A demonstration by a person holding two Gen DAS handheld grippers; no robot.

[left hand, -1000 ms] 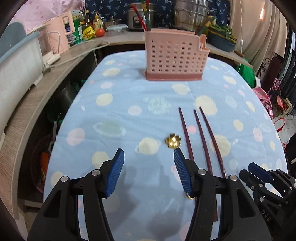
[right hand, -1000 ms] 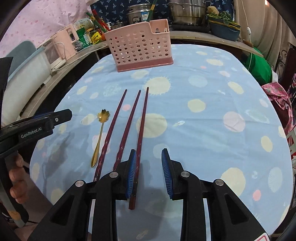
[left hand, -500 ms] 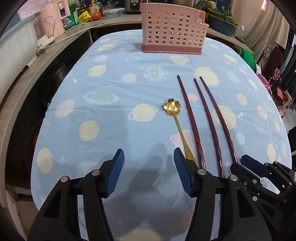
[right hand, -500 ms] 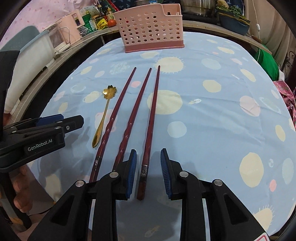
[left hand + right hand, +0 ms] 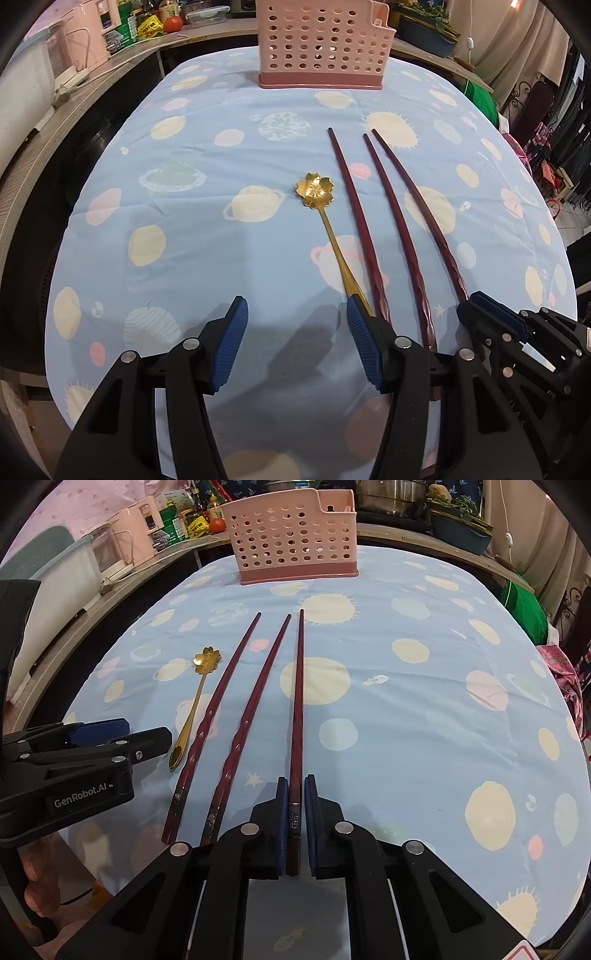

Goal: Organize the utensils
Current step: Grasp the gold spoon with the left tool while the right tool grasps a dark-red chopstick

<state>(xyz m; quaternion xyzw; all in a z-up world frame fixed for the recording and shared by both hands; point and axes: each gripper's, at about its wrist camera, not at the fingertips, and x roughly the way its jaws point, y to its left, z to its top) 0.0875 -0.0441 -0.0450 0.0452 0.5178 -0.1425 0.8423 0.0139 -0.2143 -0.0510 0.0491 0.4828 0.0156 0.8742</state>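
Right tool point(image 5: 295, 805) clenched on the rightmost chopstick point(image 5: 298, 701), jaws having just closed; left tool point(image 5: 295, 343) gapes empty left of the gold spoon point(image 5: 332, 236).

My two black plastic grippers, left gripper point(image 5: 295, 343) and right gripper point(image 5: 295, 823), ribbed blue pads on the fingers point(image 5: 227, 345), round silver screws at the pivots, white GenRobot.AI lettering on the left one's side
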